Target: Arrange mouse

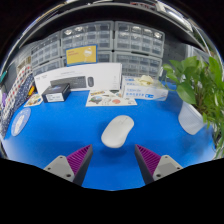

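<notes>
the white mouse (117, 130) lies on the blue table (60, 140), just ahead of the tongs (113, 162), whose fingers stand apart and empty. best to come in low and centred, straddling its narrow sides before closing.
</notes>
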Motion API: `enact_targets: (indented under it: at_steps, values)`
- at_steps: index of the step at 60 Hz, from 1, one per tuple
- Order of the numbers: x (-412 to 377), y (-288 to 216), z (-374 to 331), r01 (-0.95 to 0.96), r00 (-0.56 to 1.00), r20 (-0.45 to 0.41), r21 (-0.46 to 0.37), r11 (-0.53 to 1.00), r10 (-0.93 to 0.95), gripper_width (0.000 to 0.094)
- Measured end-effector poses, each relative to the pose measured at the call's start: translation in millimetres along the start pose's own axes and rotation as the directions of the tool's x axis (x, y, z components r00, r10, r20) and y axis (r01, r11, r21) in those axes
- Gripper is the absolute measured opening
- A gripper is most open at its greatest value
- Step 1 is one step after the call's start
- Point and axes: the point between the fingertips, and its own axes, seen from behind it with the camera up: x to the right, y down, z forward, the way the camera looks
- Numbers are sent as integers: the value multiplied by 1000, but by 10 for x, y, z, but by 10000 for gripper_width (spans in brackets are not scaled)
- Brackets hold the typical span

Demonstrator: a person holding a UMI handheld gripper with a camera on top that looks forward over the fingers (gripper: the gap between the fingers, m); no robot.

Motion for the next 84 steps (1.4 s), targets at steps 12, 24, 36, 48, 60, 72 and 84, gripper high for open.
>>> enact_targets:
  at_steps: [12, 24, 36, 48, 60, 72, 84]
  values:
    - [19, -306, 469, 18, 998, 57, -43, 999, -16, 855]
    - [-100, -494, 765, 50, 993, 107, -76, 996, -42, 810]
    - [-190, -593, 949, 92, 989, 126, -94, 991, -80, 697]
    - [-224, -653, 1013, 47, 994, 98, -86, 995, -39, 498]
    - [-235, -635, 1002, 68, 995, 84, -78, 995, -62, 379]
    - [-207, -698, 911, -7, 1000, -16, -135, 991, 5, 348]
    - [-733, -1828, 112, -51, 989, -132, 70, 996, 60, 352]
